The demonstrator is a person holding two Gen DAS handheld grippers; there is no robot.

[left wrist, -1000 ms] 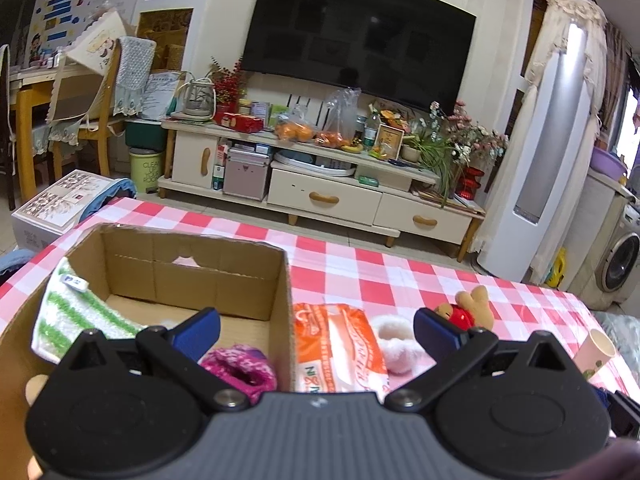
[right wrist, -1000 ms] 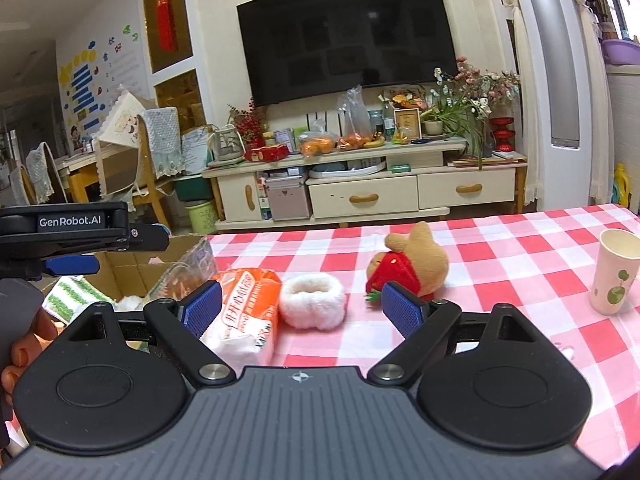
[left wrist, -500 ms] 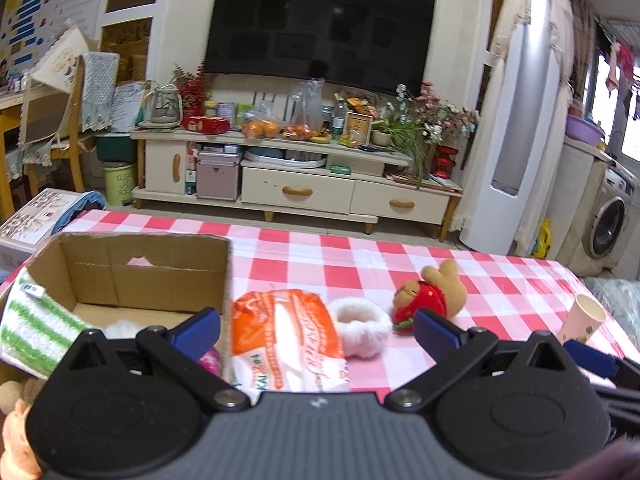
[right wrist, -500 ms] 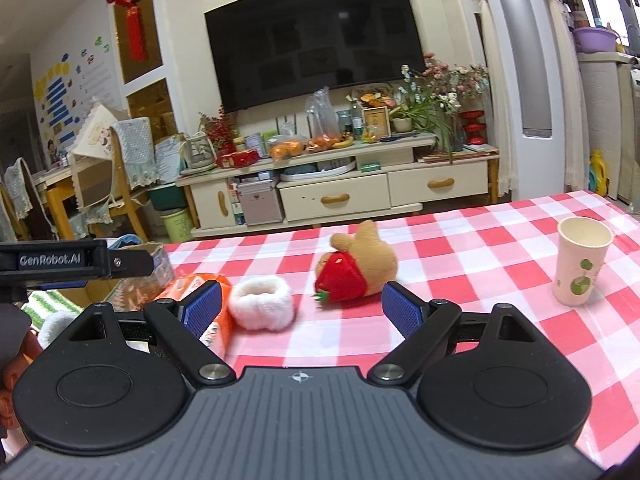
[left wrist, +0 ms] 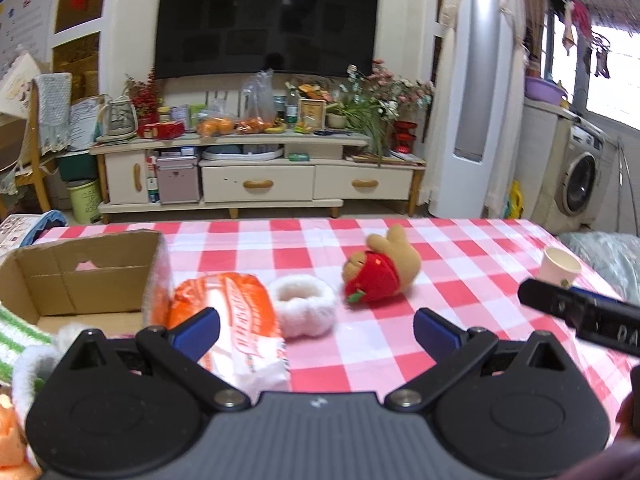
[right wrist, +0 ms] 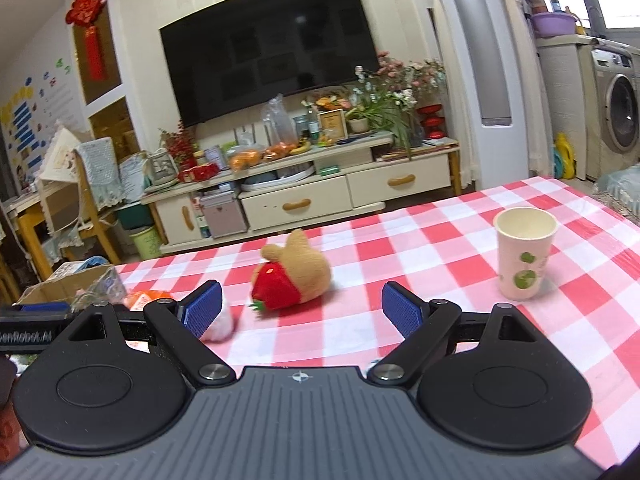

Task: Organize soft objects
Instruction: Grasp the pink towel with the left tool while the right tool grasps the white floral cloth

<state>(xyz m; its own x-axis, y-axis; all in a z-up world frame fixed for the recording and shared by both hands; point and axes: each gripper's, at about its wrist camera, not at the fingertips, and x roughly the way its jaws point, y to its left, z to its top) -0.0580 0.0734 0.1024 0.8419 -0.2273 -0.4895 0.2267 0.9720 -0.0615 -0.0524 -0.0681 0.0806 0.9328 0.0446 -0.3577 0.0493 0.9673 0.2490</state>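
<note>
A tan plush toy with a red strawberry front (left wrist: 380,274) (right wrist: 294,280) lies on the red-checked tablecloth. A white fluffy band (left wrist: 302,308) (right wrist: 218,326) lies left of it, beside an orange-and-white packet (left wrist: 236,332). A cardboard box (left wrist: 76,280) at the left holds a green-striped cloth (left wrist: 16,336) and other soft items. My left gripper (left wrist: 316,334) is open and empty, short of the band. My right gripper (right wrist: 302,312) is open and empty, just short of the plush toy.
A paper cup with green dots (right wrist: 524,258) (left wrist: 560,268) stands at the right on the table (right wrist: 440,248). The right gripper's body (left wrist: 580,316) shows at the right in the left wrist view. A TV cabinet (left wrist: 256,176) stands beyond the table.
Both grippers have swung to the right, away from the box. The plush toy now sits near the middle of both views. Both stay open and empty.
</note>
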